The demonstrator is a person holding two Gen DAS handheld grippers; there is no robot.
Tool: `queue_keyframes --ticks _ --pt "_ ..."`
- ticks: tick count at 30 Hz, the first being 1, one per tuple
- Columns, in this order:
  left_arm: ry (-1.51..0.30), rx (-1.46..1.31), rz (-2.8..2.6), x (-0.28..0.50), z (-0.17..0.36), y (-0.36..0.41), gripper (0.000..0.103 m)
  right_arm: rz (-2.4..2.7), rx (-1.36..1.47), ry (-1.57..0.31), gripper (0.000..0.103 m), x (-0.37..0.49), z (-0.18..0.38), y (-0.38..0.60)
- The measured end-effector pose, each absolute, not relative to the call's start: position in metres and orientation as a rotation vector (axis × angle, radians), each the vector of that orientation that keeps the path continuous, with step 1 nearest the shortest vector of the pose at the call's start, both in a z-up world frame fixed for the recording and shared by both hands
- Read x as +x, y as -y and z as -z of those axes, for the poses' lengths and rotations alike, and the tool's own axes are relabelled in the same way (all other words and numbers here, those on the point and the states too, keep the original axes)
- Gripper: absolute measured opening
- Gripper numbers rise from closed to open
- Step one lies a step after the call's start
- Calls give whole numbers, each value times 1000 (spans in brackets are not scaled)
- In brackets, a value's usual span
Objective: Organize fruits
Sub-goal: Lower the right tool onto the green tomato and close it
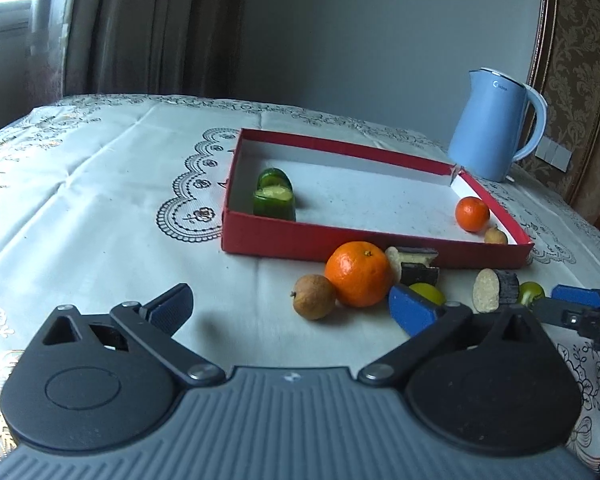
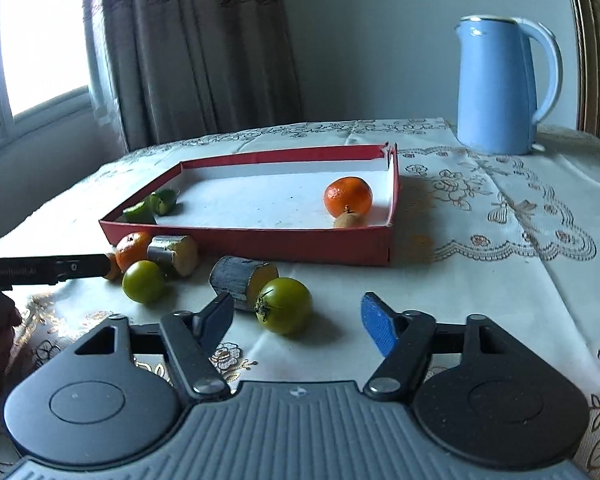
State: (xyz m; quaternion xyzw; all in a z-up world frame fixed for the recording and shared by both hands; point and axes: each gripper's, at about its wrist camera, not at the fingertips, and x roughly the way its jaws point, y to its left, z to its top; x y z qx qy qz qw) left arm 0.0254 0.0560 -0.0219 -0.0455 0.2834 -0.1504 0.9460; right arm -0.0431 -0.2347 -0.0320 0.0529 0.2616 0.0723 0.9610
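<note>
A red tray holds two green cucumber pieces, a small orange and a small brown fruit. In front of it lie a big orange, a brown fruit, dark-skinned cut pieces and green tomatoes. My left gripper is open, just short of the brown fruit and big orange. My right gripper is open, just short of the nearest green tomato.
A blue kettle stands behind the tray's right corner. The table has an embroidered white cloth. Curtains and a window are behind. The right gripper's finger shows at the left view's right edge; the left gripper's finger shows at the right view's left edge.
</note>
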Motion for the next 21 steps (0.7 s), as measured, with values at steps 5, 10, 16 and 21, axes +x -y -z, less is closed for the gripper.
queue_keyframes --ticks 5,10,16,21 --pt "-582 -100 308 26 22 -57 103 -133 89 -533 66 -38 34 232" --pt "-606 -109 315 29 24 -57 103 -132 77 -541 58 -33 35 231" --pt "-603 -116 312 29 24 -58 103 -155 37 -560 43 -29 36 225" --pt "-606 -118 312 29 24 -58 103 -168 19 -571 34 -27 38 220"
